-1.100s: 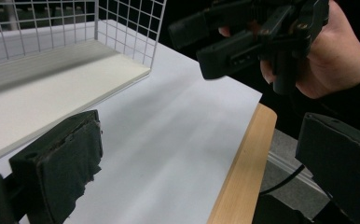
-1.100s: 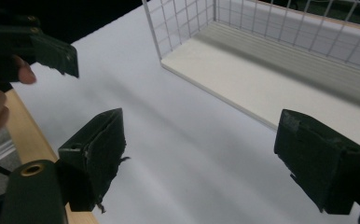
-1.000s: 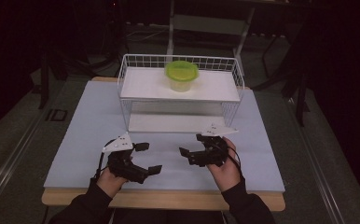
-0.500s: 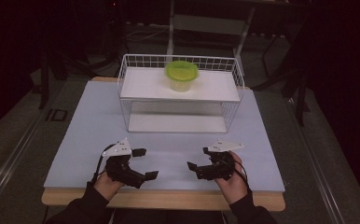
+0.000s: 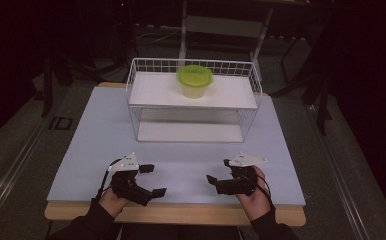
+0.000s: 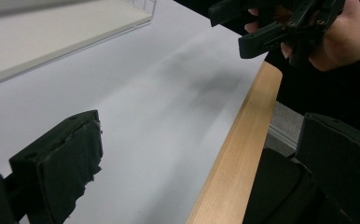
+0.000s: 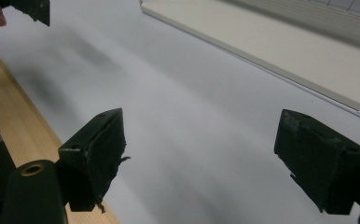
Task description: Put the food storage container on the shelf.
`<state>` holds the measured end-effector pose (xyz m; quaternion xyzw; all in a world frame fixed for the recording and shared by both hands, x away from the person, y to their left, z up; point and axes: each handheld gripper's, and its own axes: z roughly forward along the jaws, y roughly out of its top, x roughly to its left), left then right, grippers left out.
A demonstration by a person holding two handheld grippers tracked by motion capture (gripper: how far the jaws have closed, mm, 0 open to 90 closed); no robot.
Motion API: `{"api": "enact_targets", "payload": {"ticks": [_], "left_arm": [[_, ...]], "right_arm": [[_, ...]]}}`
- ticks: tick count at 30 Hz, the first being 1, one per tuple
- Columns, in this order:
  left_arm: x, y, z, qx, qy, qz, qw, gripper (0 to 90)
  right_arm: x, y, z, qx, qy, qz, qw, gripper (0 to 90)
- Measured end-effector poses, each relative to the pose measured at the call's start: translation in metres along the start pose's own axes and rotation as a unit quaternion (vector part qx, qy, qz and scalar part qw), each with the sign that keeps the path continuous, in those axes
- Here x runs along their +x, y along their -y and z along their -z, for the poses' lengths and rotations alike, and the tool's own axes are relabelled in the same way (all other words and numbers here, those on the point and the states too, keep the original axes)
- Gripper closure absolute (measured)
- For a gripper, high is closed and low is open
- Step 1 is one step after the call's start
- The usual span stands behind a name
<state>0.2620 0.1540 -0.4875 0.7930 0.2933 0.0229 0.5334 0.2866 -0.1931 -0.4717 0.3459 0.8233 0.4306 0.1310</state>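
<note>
A desk [image 5: 181, 165] covered by a pale lavender mat was seen from above, its bare wooden front edge [image 5: 176, 214] showing below the mat. At the desk's far edge stood a white wire two-tier shelf rack [image 5: 193, 102]. On its upper shelf, near the back rim and right of centre, sat a translucent plastic tub with a lime-green lid [image 5: 194, 80].

Both handheld tools were held low at the front edge, well apart from the rack. The left gripper [image 5: 150, 178] was at the front left, the right gripper [image 5: 219, 171] at the front right. The jaws of each were spread wide and nothing was held between them; this was confirmed in both gripper views, where bare mat lay between the black pads.

Several risks were judged. The tub sat high and behind a raised wire rim, so a low reach could have snagged a jaw on the wire. A grip on the overhanging lid alone might have popped it off or tipped the tub. The light rack could have been pushed backward off the far edge.
</note>
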Motion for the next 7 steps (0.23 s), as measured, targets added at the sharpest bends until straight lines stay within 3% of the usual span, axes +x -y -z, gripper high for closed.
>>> {"api": "enact_targets", "payload": {"ticks": [7], "left_arm": [[0.0025,0.0024,-0.0002,0.003,-0.006,0.003,1.0,1.5]], "right_arm": [[-0.0043,0.0026,-0.0046,0.01,-0.002,-0.012,0.9999,16.1]]}}
